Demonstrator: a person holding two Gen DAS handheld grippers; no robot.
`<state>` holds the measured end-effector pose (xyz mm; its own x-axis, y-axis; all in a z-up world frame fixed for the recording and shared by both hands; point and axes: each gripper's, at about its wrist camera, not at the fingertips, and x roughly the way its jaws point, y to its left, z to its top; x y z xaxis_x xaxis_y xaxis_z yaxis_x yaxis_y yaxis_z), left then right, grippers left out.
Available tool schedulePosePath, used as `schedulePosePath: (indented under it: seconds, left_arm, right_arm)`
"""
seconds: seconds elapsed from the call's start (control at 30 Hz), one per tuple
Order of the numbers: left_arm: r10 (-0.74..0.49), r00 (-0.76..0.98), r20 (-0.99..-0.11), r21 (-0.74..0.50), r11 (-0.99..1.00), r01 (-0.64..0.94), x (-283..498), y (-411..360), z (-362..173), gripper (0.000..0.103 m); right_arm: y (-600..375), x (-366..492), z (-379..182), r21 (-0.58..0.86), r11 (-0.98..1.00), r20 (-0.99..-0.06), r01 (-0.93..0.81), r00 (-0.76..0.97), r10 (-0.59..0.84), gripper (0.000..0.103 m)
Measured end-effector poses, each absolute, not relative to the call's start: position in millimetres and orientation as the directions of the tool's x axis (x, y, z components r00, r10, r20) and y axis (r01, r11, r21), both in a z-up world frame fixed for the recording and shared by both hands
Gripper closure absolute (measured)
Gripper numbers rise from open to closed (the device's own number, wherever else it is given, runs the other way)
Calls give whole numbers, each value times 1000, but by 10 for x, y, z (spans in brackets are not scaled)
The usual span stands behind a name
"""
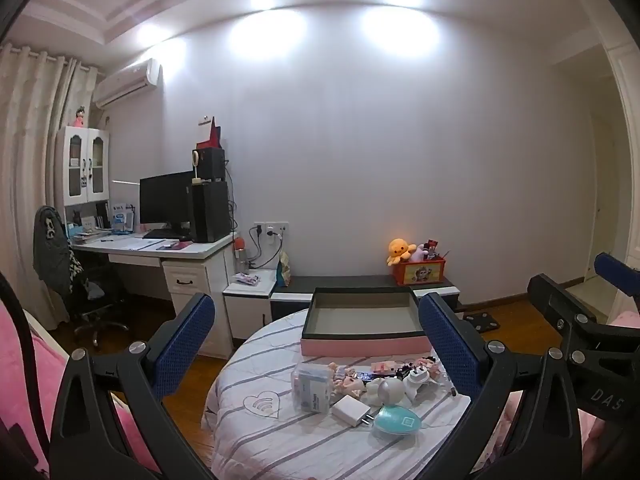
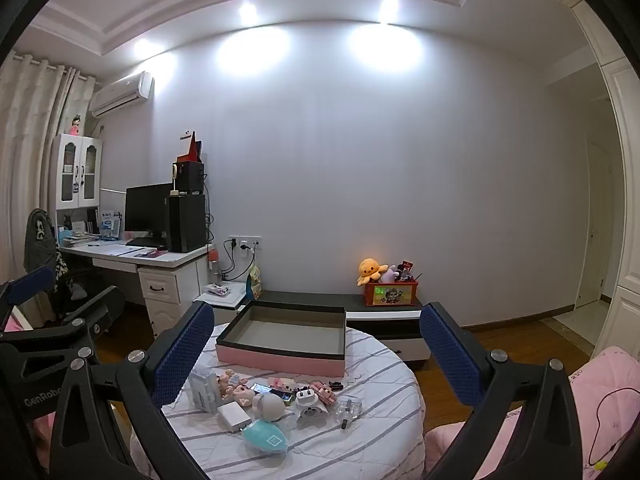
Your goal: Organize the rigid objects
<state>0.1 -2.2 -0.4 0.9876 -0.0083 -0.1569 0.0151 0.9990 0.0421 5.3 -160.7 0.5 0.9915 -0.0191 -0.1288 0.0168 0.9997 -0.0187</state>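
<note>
Left wrist view: the left tool (image 1: pixel 316 344) hangs above the round counter (image 1: pixel 280 440) with its blue-padded fingers (image 1: pixel 184 344) spread wide and nothing between them. The right tool (image 2: pixel 316 348) is spread just as wide over the same striped cloth, also holding nothing; each tool shows at the edge of the other's view.

At the far side of the counter sits an open box (image 2: pixel 286 340) with pink walls and a dark rim, its grey inside bare. Nearer the cameras, apart from the box, lies a loose cluster of small things: a clear plastic case (image 2: pixel 205 390) at the left, a white charger (image 2: pixel 233 416) beside it, a teal egg-shaped case (image 2: pixel 266 436) nearest the front edge, a white ball-shaped gadget (image 2: pixel 269 404), a white plug adapter (image 2: pixel 309 402), small dolls (image 2: pixel 234 386) and a clear plug (image 2: pixel 349 408) at the right end.

Against the back wall stands a low shelf with a red toy bin (image 2: pixel 390 294) and an orange plush octopus (image 2: pixel 371 270).
</note>
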Motion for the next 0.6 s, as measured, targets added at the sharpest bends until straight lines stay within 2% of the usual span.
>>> schedulePosePath:
  seconds: [0.6]
  left_arm:
    - [-6, 988, -155, 31, 999, 11, 48, -4, 10, 0]
  right_arm:
    - [-1597, 57, 11, -27, 999, -126, 19, 992, -22, 0]
